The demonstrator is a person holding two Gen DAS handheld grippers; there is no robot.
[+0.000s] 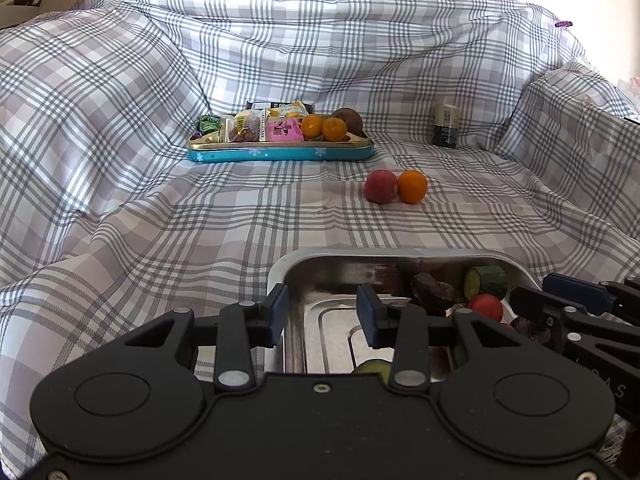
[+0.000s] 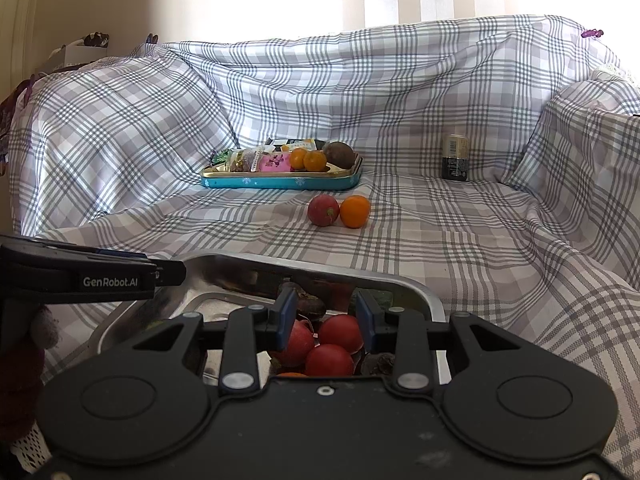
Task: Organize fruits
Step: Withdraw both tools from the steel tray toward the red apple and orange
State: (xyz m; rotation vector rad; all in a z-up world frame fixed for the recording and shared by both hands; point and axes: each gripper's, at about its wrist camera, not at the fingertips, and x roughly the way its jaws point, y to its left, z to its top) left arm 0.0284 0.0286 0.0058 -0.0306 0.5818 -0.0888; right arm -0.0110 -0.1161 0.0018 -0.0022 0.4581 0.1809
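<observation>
Workspace: a plaid cloth [image 1: 160, 220] is covering the whole surface and is rising in folds at the back and both sides.

Near edge – a steel tray [image 1: 400, 254] is sitting right in front of both cameras. It is holding a green cucumber piece [image 1: 486, 282], a dark lump [image 1: 434, 292] and 3 red fruits [image 2: 340, 328], all crowding the tray's right half. The left half is showing bare metal.

Left tongs [image 1: 324, 312]: standing moderately wide, gripping nothing. They are hovering over the tray's left wall, with 1 finger outside the rim and 1 over the bare floor. I cannot tell whether either pad is touching the metal.

Right tongs [image 2: 325, 316]: drawn in narrow. They are hanging over the pile of red fruits, which are showing through the small gap between the pads. No fruit is clearly being squeezed; I cannot tell whether a pad is brushing one.

Middle of the cloth – a pink-red fruit [image 1: 380, 186] and an orange [image 1: 412, 187] are lying loose, touching each other, well beyond the tray and just short of the tin.

Farther back, a teal tin [image 1: 280, 155] with a gold rim is sitting level. It is carrying snack packets [image 1: 284, 130] on its left and middle, and 2 oranges [image 1: 334, 129] and a brown fruit [image 1: 348, 120] at its right end.

A dark can [image 1: 446, 125] is standing upright to the right of the tin, apart from it, near the cloth's right fold.
</observation>
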